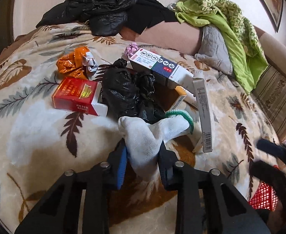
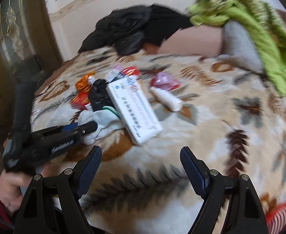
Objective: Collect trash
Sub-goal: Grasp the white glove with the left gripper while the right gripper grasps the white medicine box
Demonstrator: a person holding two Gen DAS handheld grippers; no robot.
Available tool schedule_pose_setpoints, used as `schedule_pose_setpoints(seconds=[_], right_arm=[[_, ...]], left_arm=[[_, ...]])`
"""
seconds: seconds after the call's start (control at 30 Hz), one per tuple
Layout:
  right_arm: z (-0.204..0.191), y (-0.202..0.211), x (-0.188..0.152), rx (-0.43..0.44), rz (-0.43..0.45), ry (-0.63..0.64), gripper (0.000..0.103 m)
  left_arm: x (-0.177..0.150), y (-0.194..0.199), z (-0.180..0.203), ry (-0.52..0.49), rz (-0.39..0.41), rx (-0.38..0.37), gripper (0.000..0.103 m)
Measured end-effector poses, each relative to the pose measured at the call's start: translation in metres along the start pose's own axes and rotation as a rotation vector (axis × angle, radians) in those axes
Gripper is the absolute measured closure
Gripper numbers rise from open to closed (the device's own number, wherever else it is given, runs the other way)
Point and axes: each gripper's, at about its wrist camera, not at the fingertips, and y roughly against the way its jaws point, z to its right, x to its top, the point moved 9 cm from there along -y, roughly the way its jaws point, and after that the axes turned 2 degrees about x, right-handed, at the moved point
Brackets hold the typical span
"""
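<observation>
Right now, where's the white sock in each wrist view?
Left wrist: white sock at bottom centre, pinched in the left gripper.
Right wrist: the sock sits left of centre, at the tip of the left gripper.
Shared landmark: black plastic bag just behind the sock.

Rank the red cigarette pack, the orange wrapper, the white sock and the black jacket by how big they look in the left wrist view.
1. black jacket
2. white sock, though nearness to the camera enlarges it
3. red cigarette pack
4. orange wrapper, close to the pack, so unsure
</observation>
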Motion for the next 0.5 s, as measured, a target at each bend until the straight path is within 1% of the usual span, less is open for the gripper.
schedule_pose_setpoints(seconds=[0.1, 0.17, 0.23, 0.27, 0.3, 0.33, 0.43, 0.5], right_arm=[[-0.001, -0.025, 0.015, 0.008, -0.021, 0.048, 0.017], [-0.003, -0.043, 0.026, 0.042, -0.036, 0.076, 0.017], [0.0, -0.061, 0.033, 0.029, -0.059, 0.081, 0.017], [0.0, -0.067, 0.034, 0.047, -0.066, 0.074, 0.019], [-0.002, -0.071, 0.033, 0.064, -0.069, 0.064, 0.032], [-0.002, -0.074, 0.032, 0.061, -0.076, 0.051, 0.035], [-0.006, -0.064, 0.03, 0.084, -0.03, 0.035, 0.036], [-0.009, -0.052, 0.03, 0.07, 0.006, 0.032, 0.036]], left_arm=[[0.001, 0.007, -0.005, -0.012, 0.021, -0.002, 0.077], [0.003, 0.01, -0.011, -0.009, 0.03, -0.005, 0.077], [0.006, 0.013, -0.016, 0.002, 0.037, -0.011, 0.077], [0.007, 0.014, -0.019, 0.007, 0.041, -0.009, 0.077], [0.008, 0.015, -0.022, 0.011, 0.047, -0.004, 0.077], [0.009, 0.016, -0.023, 0.014, 0.053, -0.003, 0.077], [0.012, 0.019, -0.026, 0.018, 0.067, -0.007, 0.077], [0.014, 0.021, -0.025, 0.008, 0.077, -0.009, 0.077]])
